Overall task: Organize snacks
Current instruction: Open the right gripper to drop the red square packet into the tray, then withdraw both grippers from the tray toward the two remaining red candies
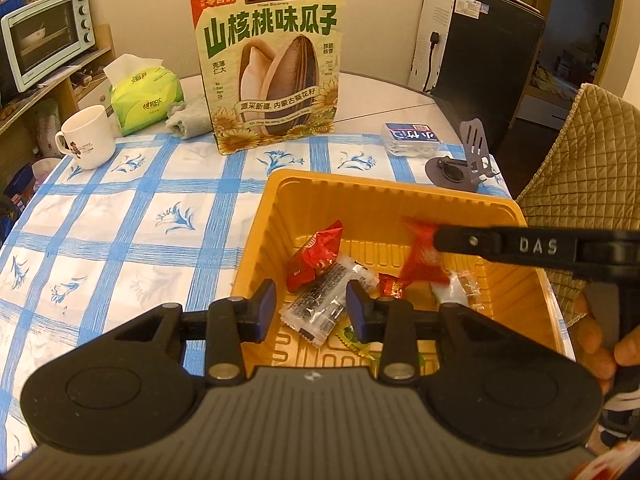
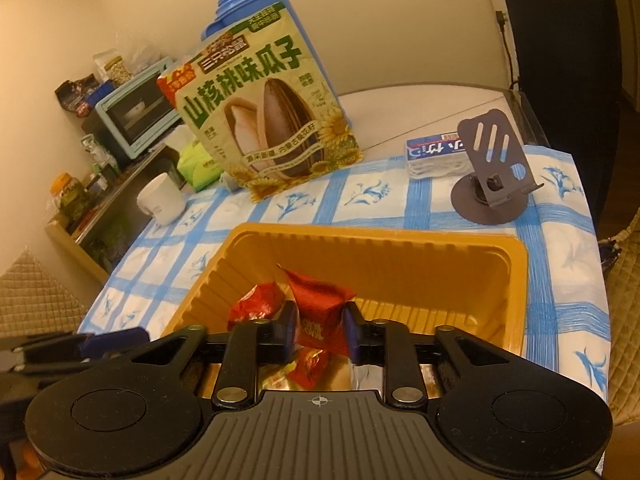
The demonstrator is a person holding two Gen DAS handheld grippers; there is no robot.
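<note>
Drop step — we keep right claw [image 2: 318,330] parted over yellow tray [image 2: 516,280] so red packet [image 2: 320,308] falls clear — left claw [image 1: 311,304] part-open, empty.

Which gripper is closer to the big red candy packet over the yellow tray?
Right. The right gripper has the big red candy packet between its parted fingers, above the yellow tray. The left gripper hangs over the tray's near edge, farther from it, with nothing between its fingers.

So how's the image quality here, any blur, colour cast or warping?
Left wrist view: warm yellowish light, the tablecloth grid bows from the fisheye, the bag print reads sharp. Right wrist view: same cast, the tray is sharp, the red packet is slightly soft.
</note>
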